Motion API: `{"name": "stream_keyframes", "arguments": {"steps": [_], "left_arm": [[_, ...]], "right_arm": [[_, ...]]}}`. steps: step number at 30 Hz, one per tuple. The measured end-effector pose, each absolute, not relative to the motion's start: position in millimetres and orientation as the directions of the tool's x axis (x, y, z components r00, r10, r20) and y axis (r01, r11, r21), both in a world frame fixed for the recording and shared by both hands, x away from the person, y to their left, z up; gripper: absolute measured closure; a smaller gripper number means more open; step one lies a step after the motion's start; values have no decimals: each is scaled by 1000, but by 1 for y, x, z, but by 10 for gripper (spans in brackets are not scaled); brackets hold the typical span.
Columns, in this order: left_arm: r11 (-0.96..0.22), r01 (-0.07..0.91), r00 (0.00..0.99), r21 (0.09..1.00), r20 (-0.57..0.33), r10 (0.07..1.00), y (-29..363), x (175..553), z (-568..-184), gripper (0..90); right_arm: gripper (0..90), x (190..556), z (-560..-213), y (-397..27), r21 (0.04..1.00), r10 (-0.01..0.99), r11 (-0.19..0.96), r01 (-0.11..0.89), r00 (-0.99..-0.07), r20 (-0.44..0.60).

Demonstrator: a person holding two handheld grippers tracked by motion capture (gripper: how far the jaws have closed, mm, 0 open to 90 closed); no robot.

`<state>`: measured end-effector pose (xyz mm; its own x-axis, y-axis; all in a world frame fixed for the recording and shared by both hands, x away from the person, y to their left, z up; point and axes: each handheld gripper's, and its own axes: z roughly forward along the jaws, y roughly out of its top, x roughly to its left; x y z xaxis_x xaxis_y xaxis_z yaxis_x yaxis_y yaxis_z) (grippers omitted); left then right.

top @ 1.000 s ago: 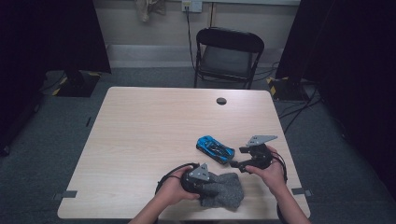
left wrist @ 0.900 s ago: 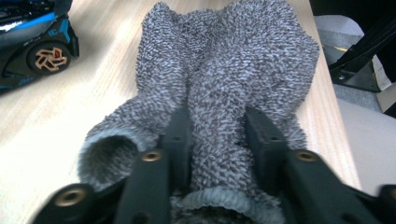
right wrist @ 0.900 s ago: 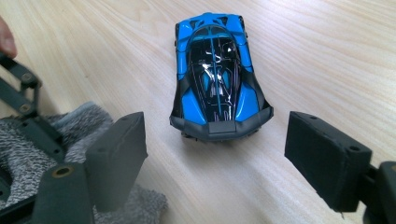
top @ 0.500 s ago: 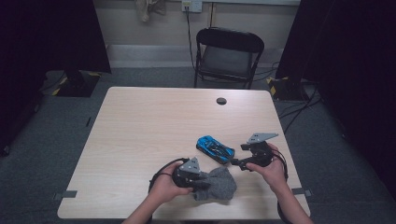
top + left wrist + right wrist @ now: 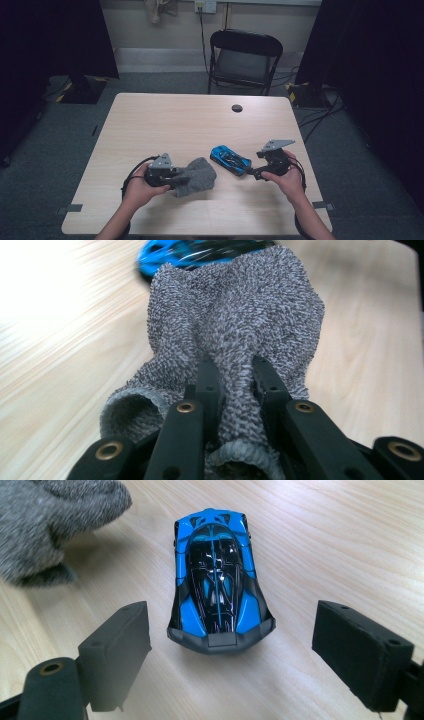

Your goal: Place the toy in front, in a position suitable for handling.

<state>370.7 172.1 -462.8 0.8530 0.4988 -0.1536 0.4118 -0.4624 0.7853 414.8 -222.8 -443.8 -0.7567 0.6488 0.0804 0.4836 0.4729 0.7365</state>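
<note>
Light wood tabletop point(image 5: 165, 125). A small dark round disc point(image 5: 237, 108) lies near its far edge, right of centre. Behind that edge stands a black folding chair point(image 5: 244, 60) on grey carpet, with dark curtains point(image 5: 55, 40) to either side and cables point(image 5: 320, 117) on the floor at right.

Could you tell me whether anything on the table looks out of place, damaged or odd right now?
Nothing looks damaged or spilled. The grey cloth is bunched up because the left claw pinches a fold of it. The blue toy car sits upright and intact in front of the open right claw.
</note>
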Motion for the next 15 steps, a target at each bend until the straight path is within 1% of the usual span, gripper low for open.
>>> {"name": "stream_keyframes", "arguments": {"steps": [1,2,5,10,15], "left_arm": [[-462,412,853,785,-154,499,172,371,-463,772],[-452,427,838,783,-154,524,182,372,-466,771],[-441,441,822,782,-154,548,192,373,-469,769],[-430,461,801,776,-155,579,206,373,-476,764],[-424,478,790,769,-166,590,210,374,-482,759]], "right_arm": [[152,415,-444,-223,737,649,473,484,-757,80],[152,415,-445,-220,736,648,476,481,-757,76],[147,416,-448,-217,733,646,482,479,-760,71],[143,418,-463,-210,716,656,509,478,-753,36],[142,419,-471,-206,703,657,523,482,-753,28]]}}
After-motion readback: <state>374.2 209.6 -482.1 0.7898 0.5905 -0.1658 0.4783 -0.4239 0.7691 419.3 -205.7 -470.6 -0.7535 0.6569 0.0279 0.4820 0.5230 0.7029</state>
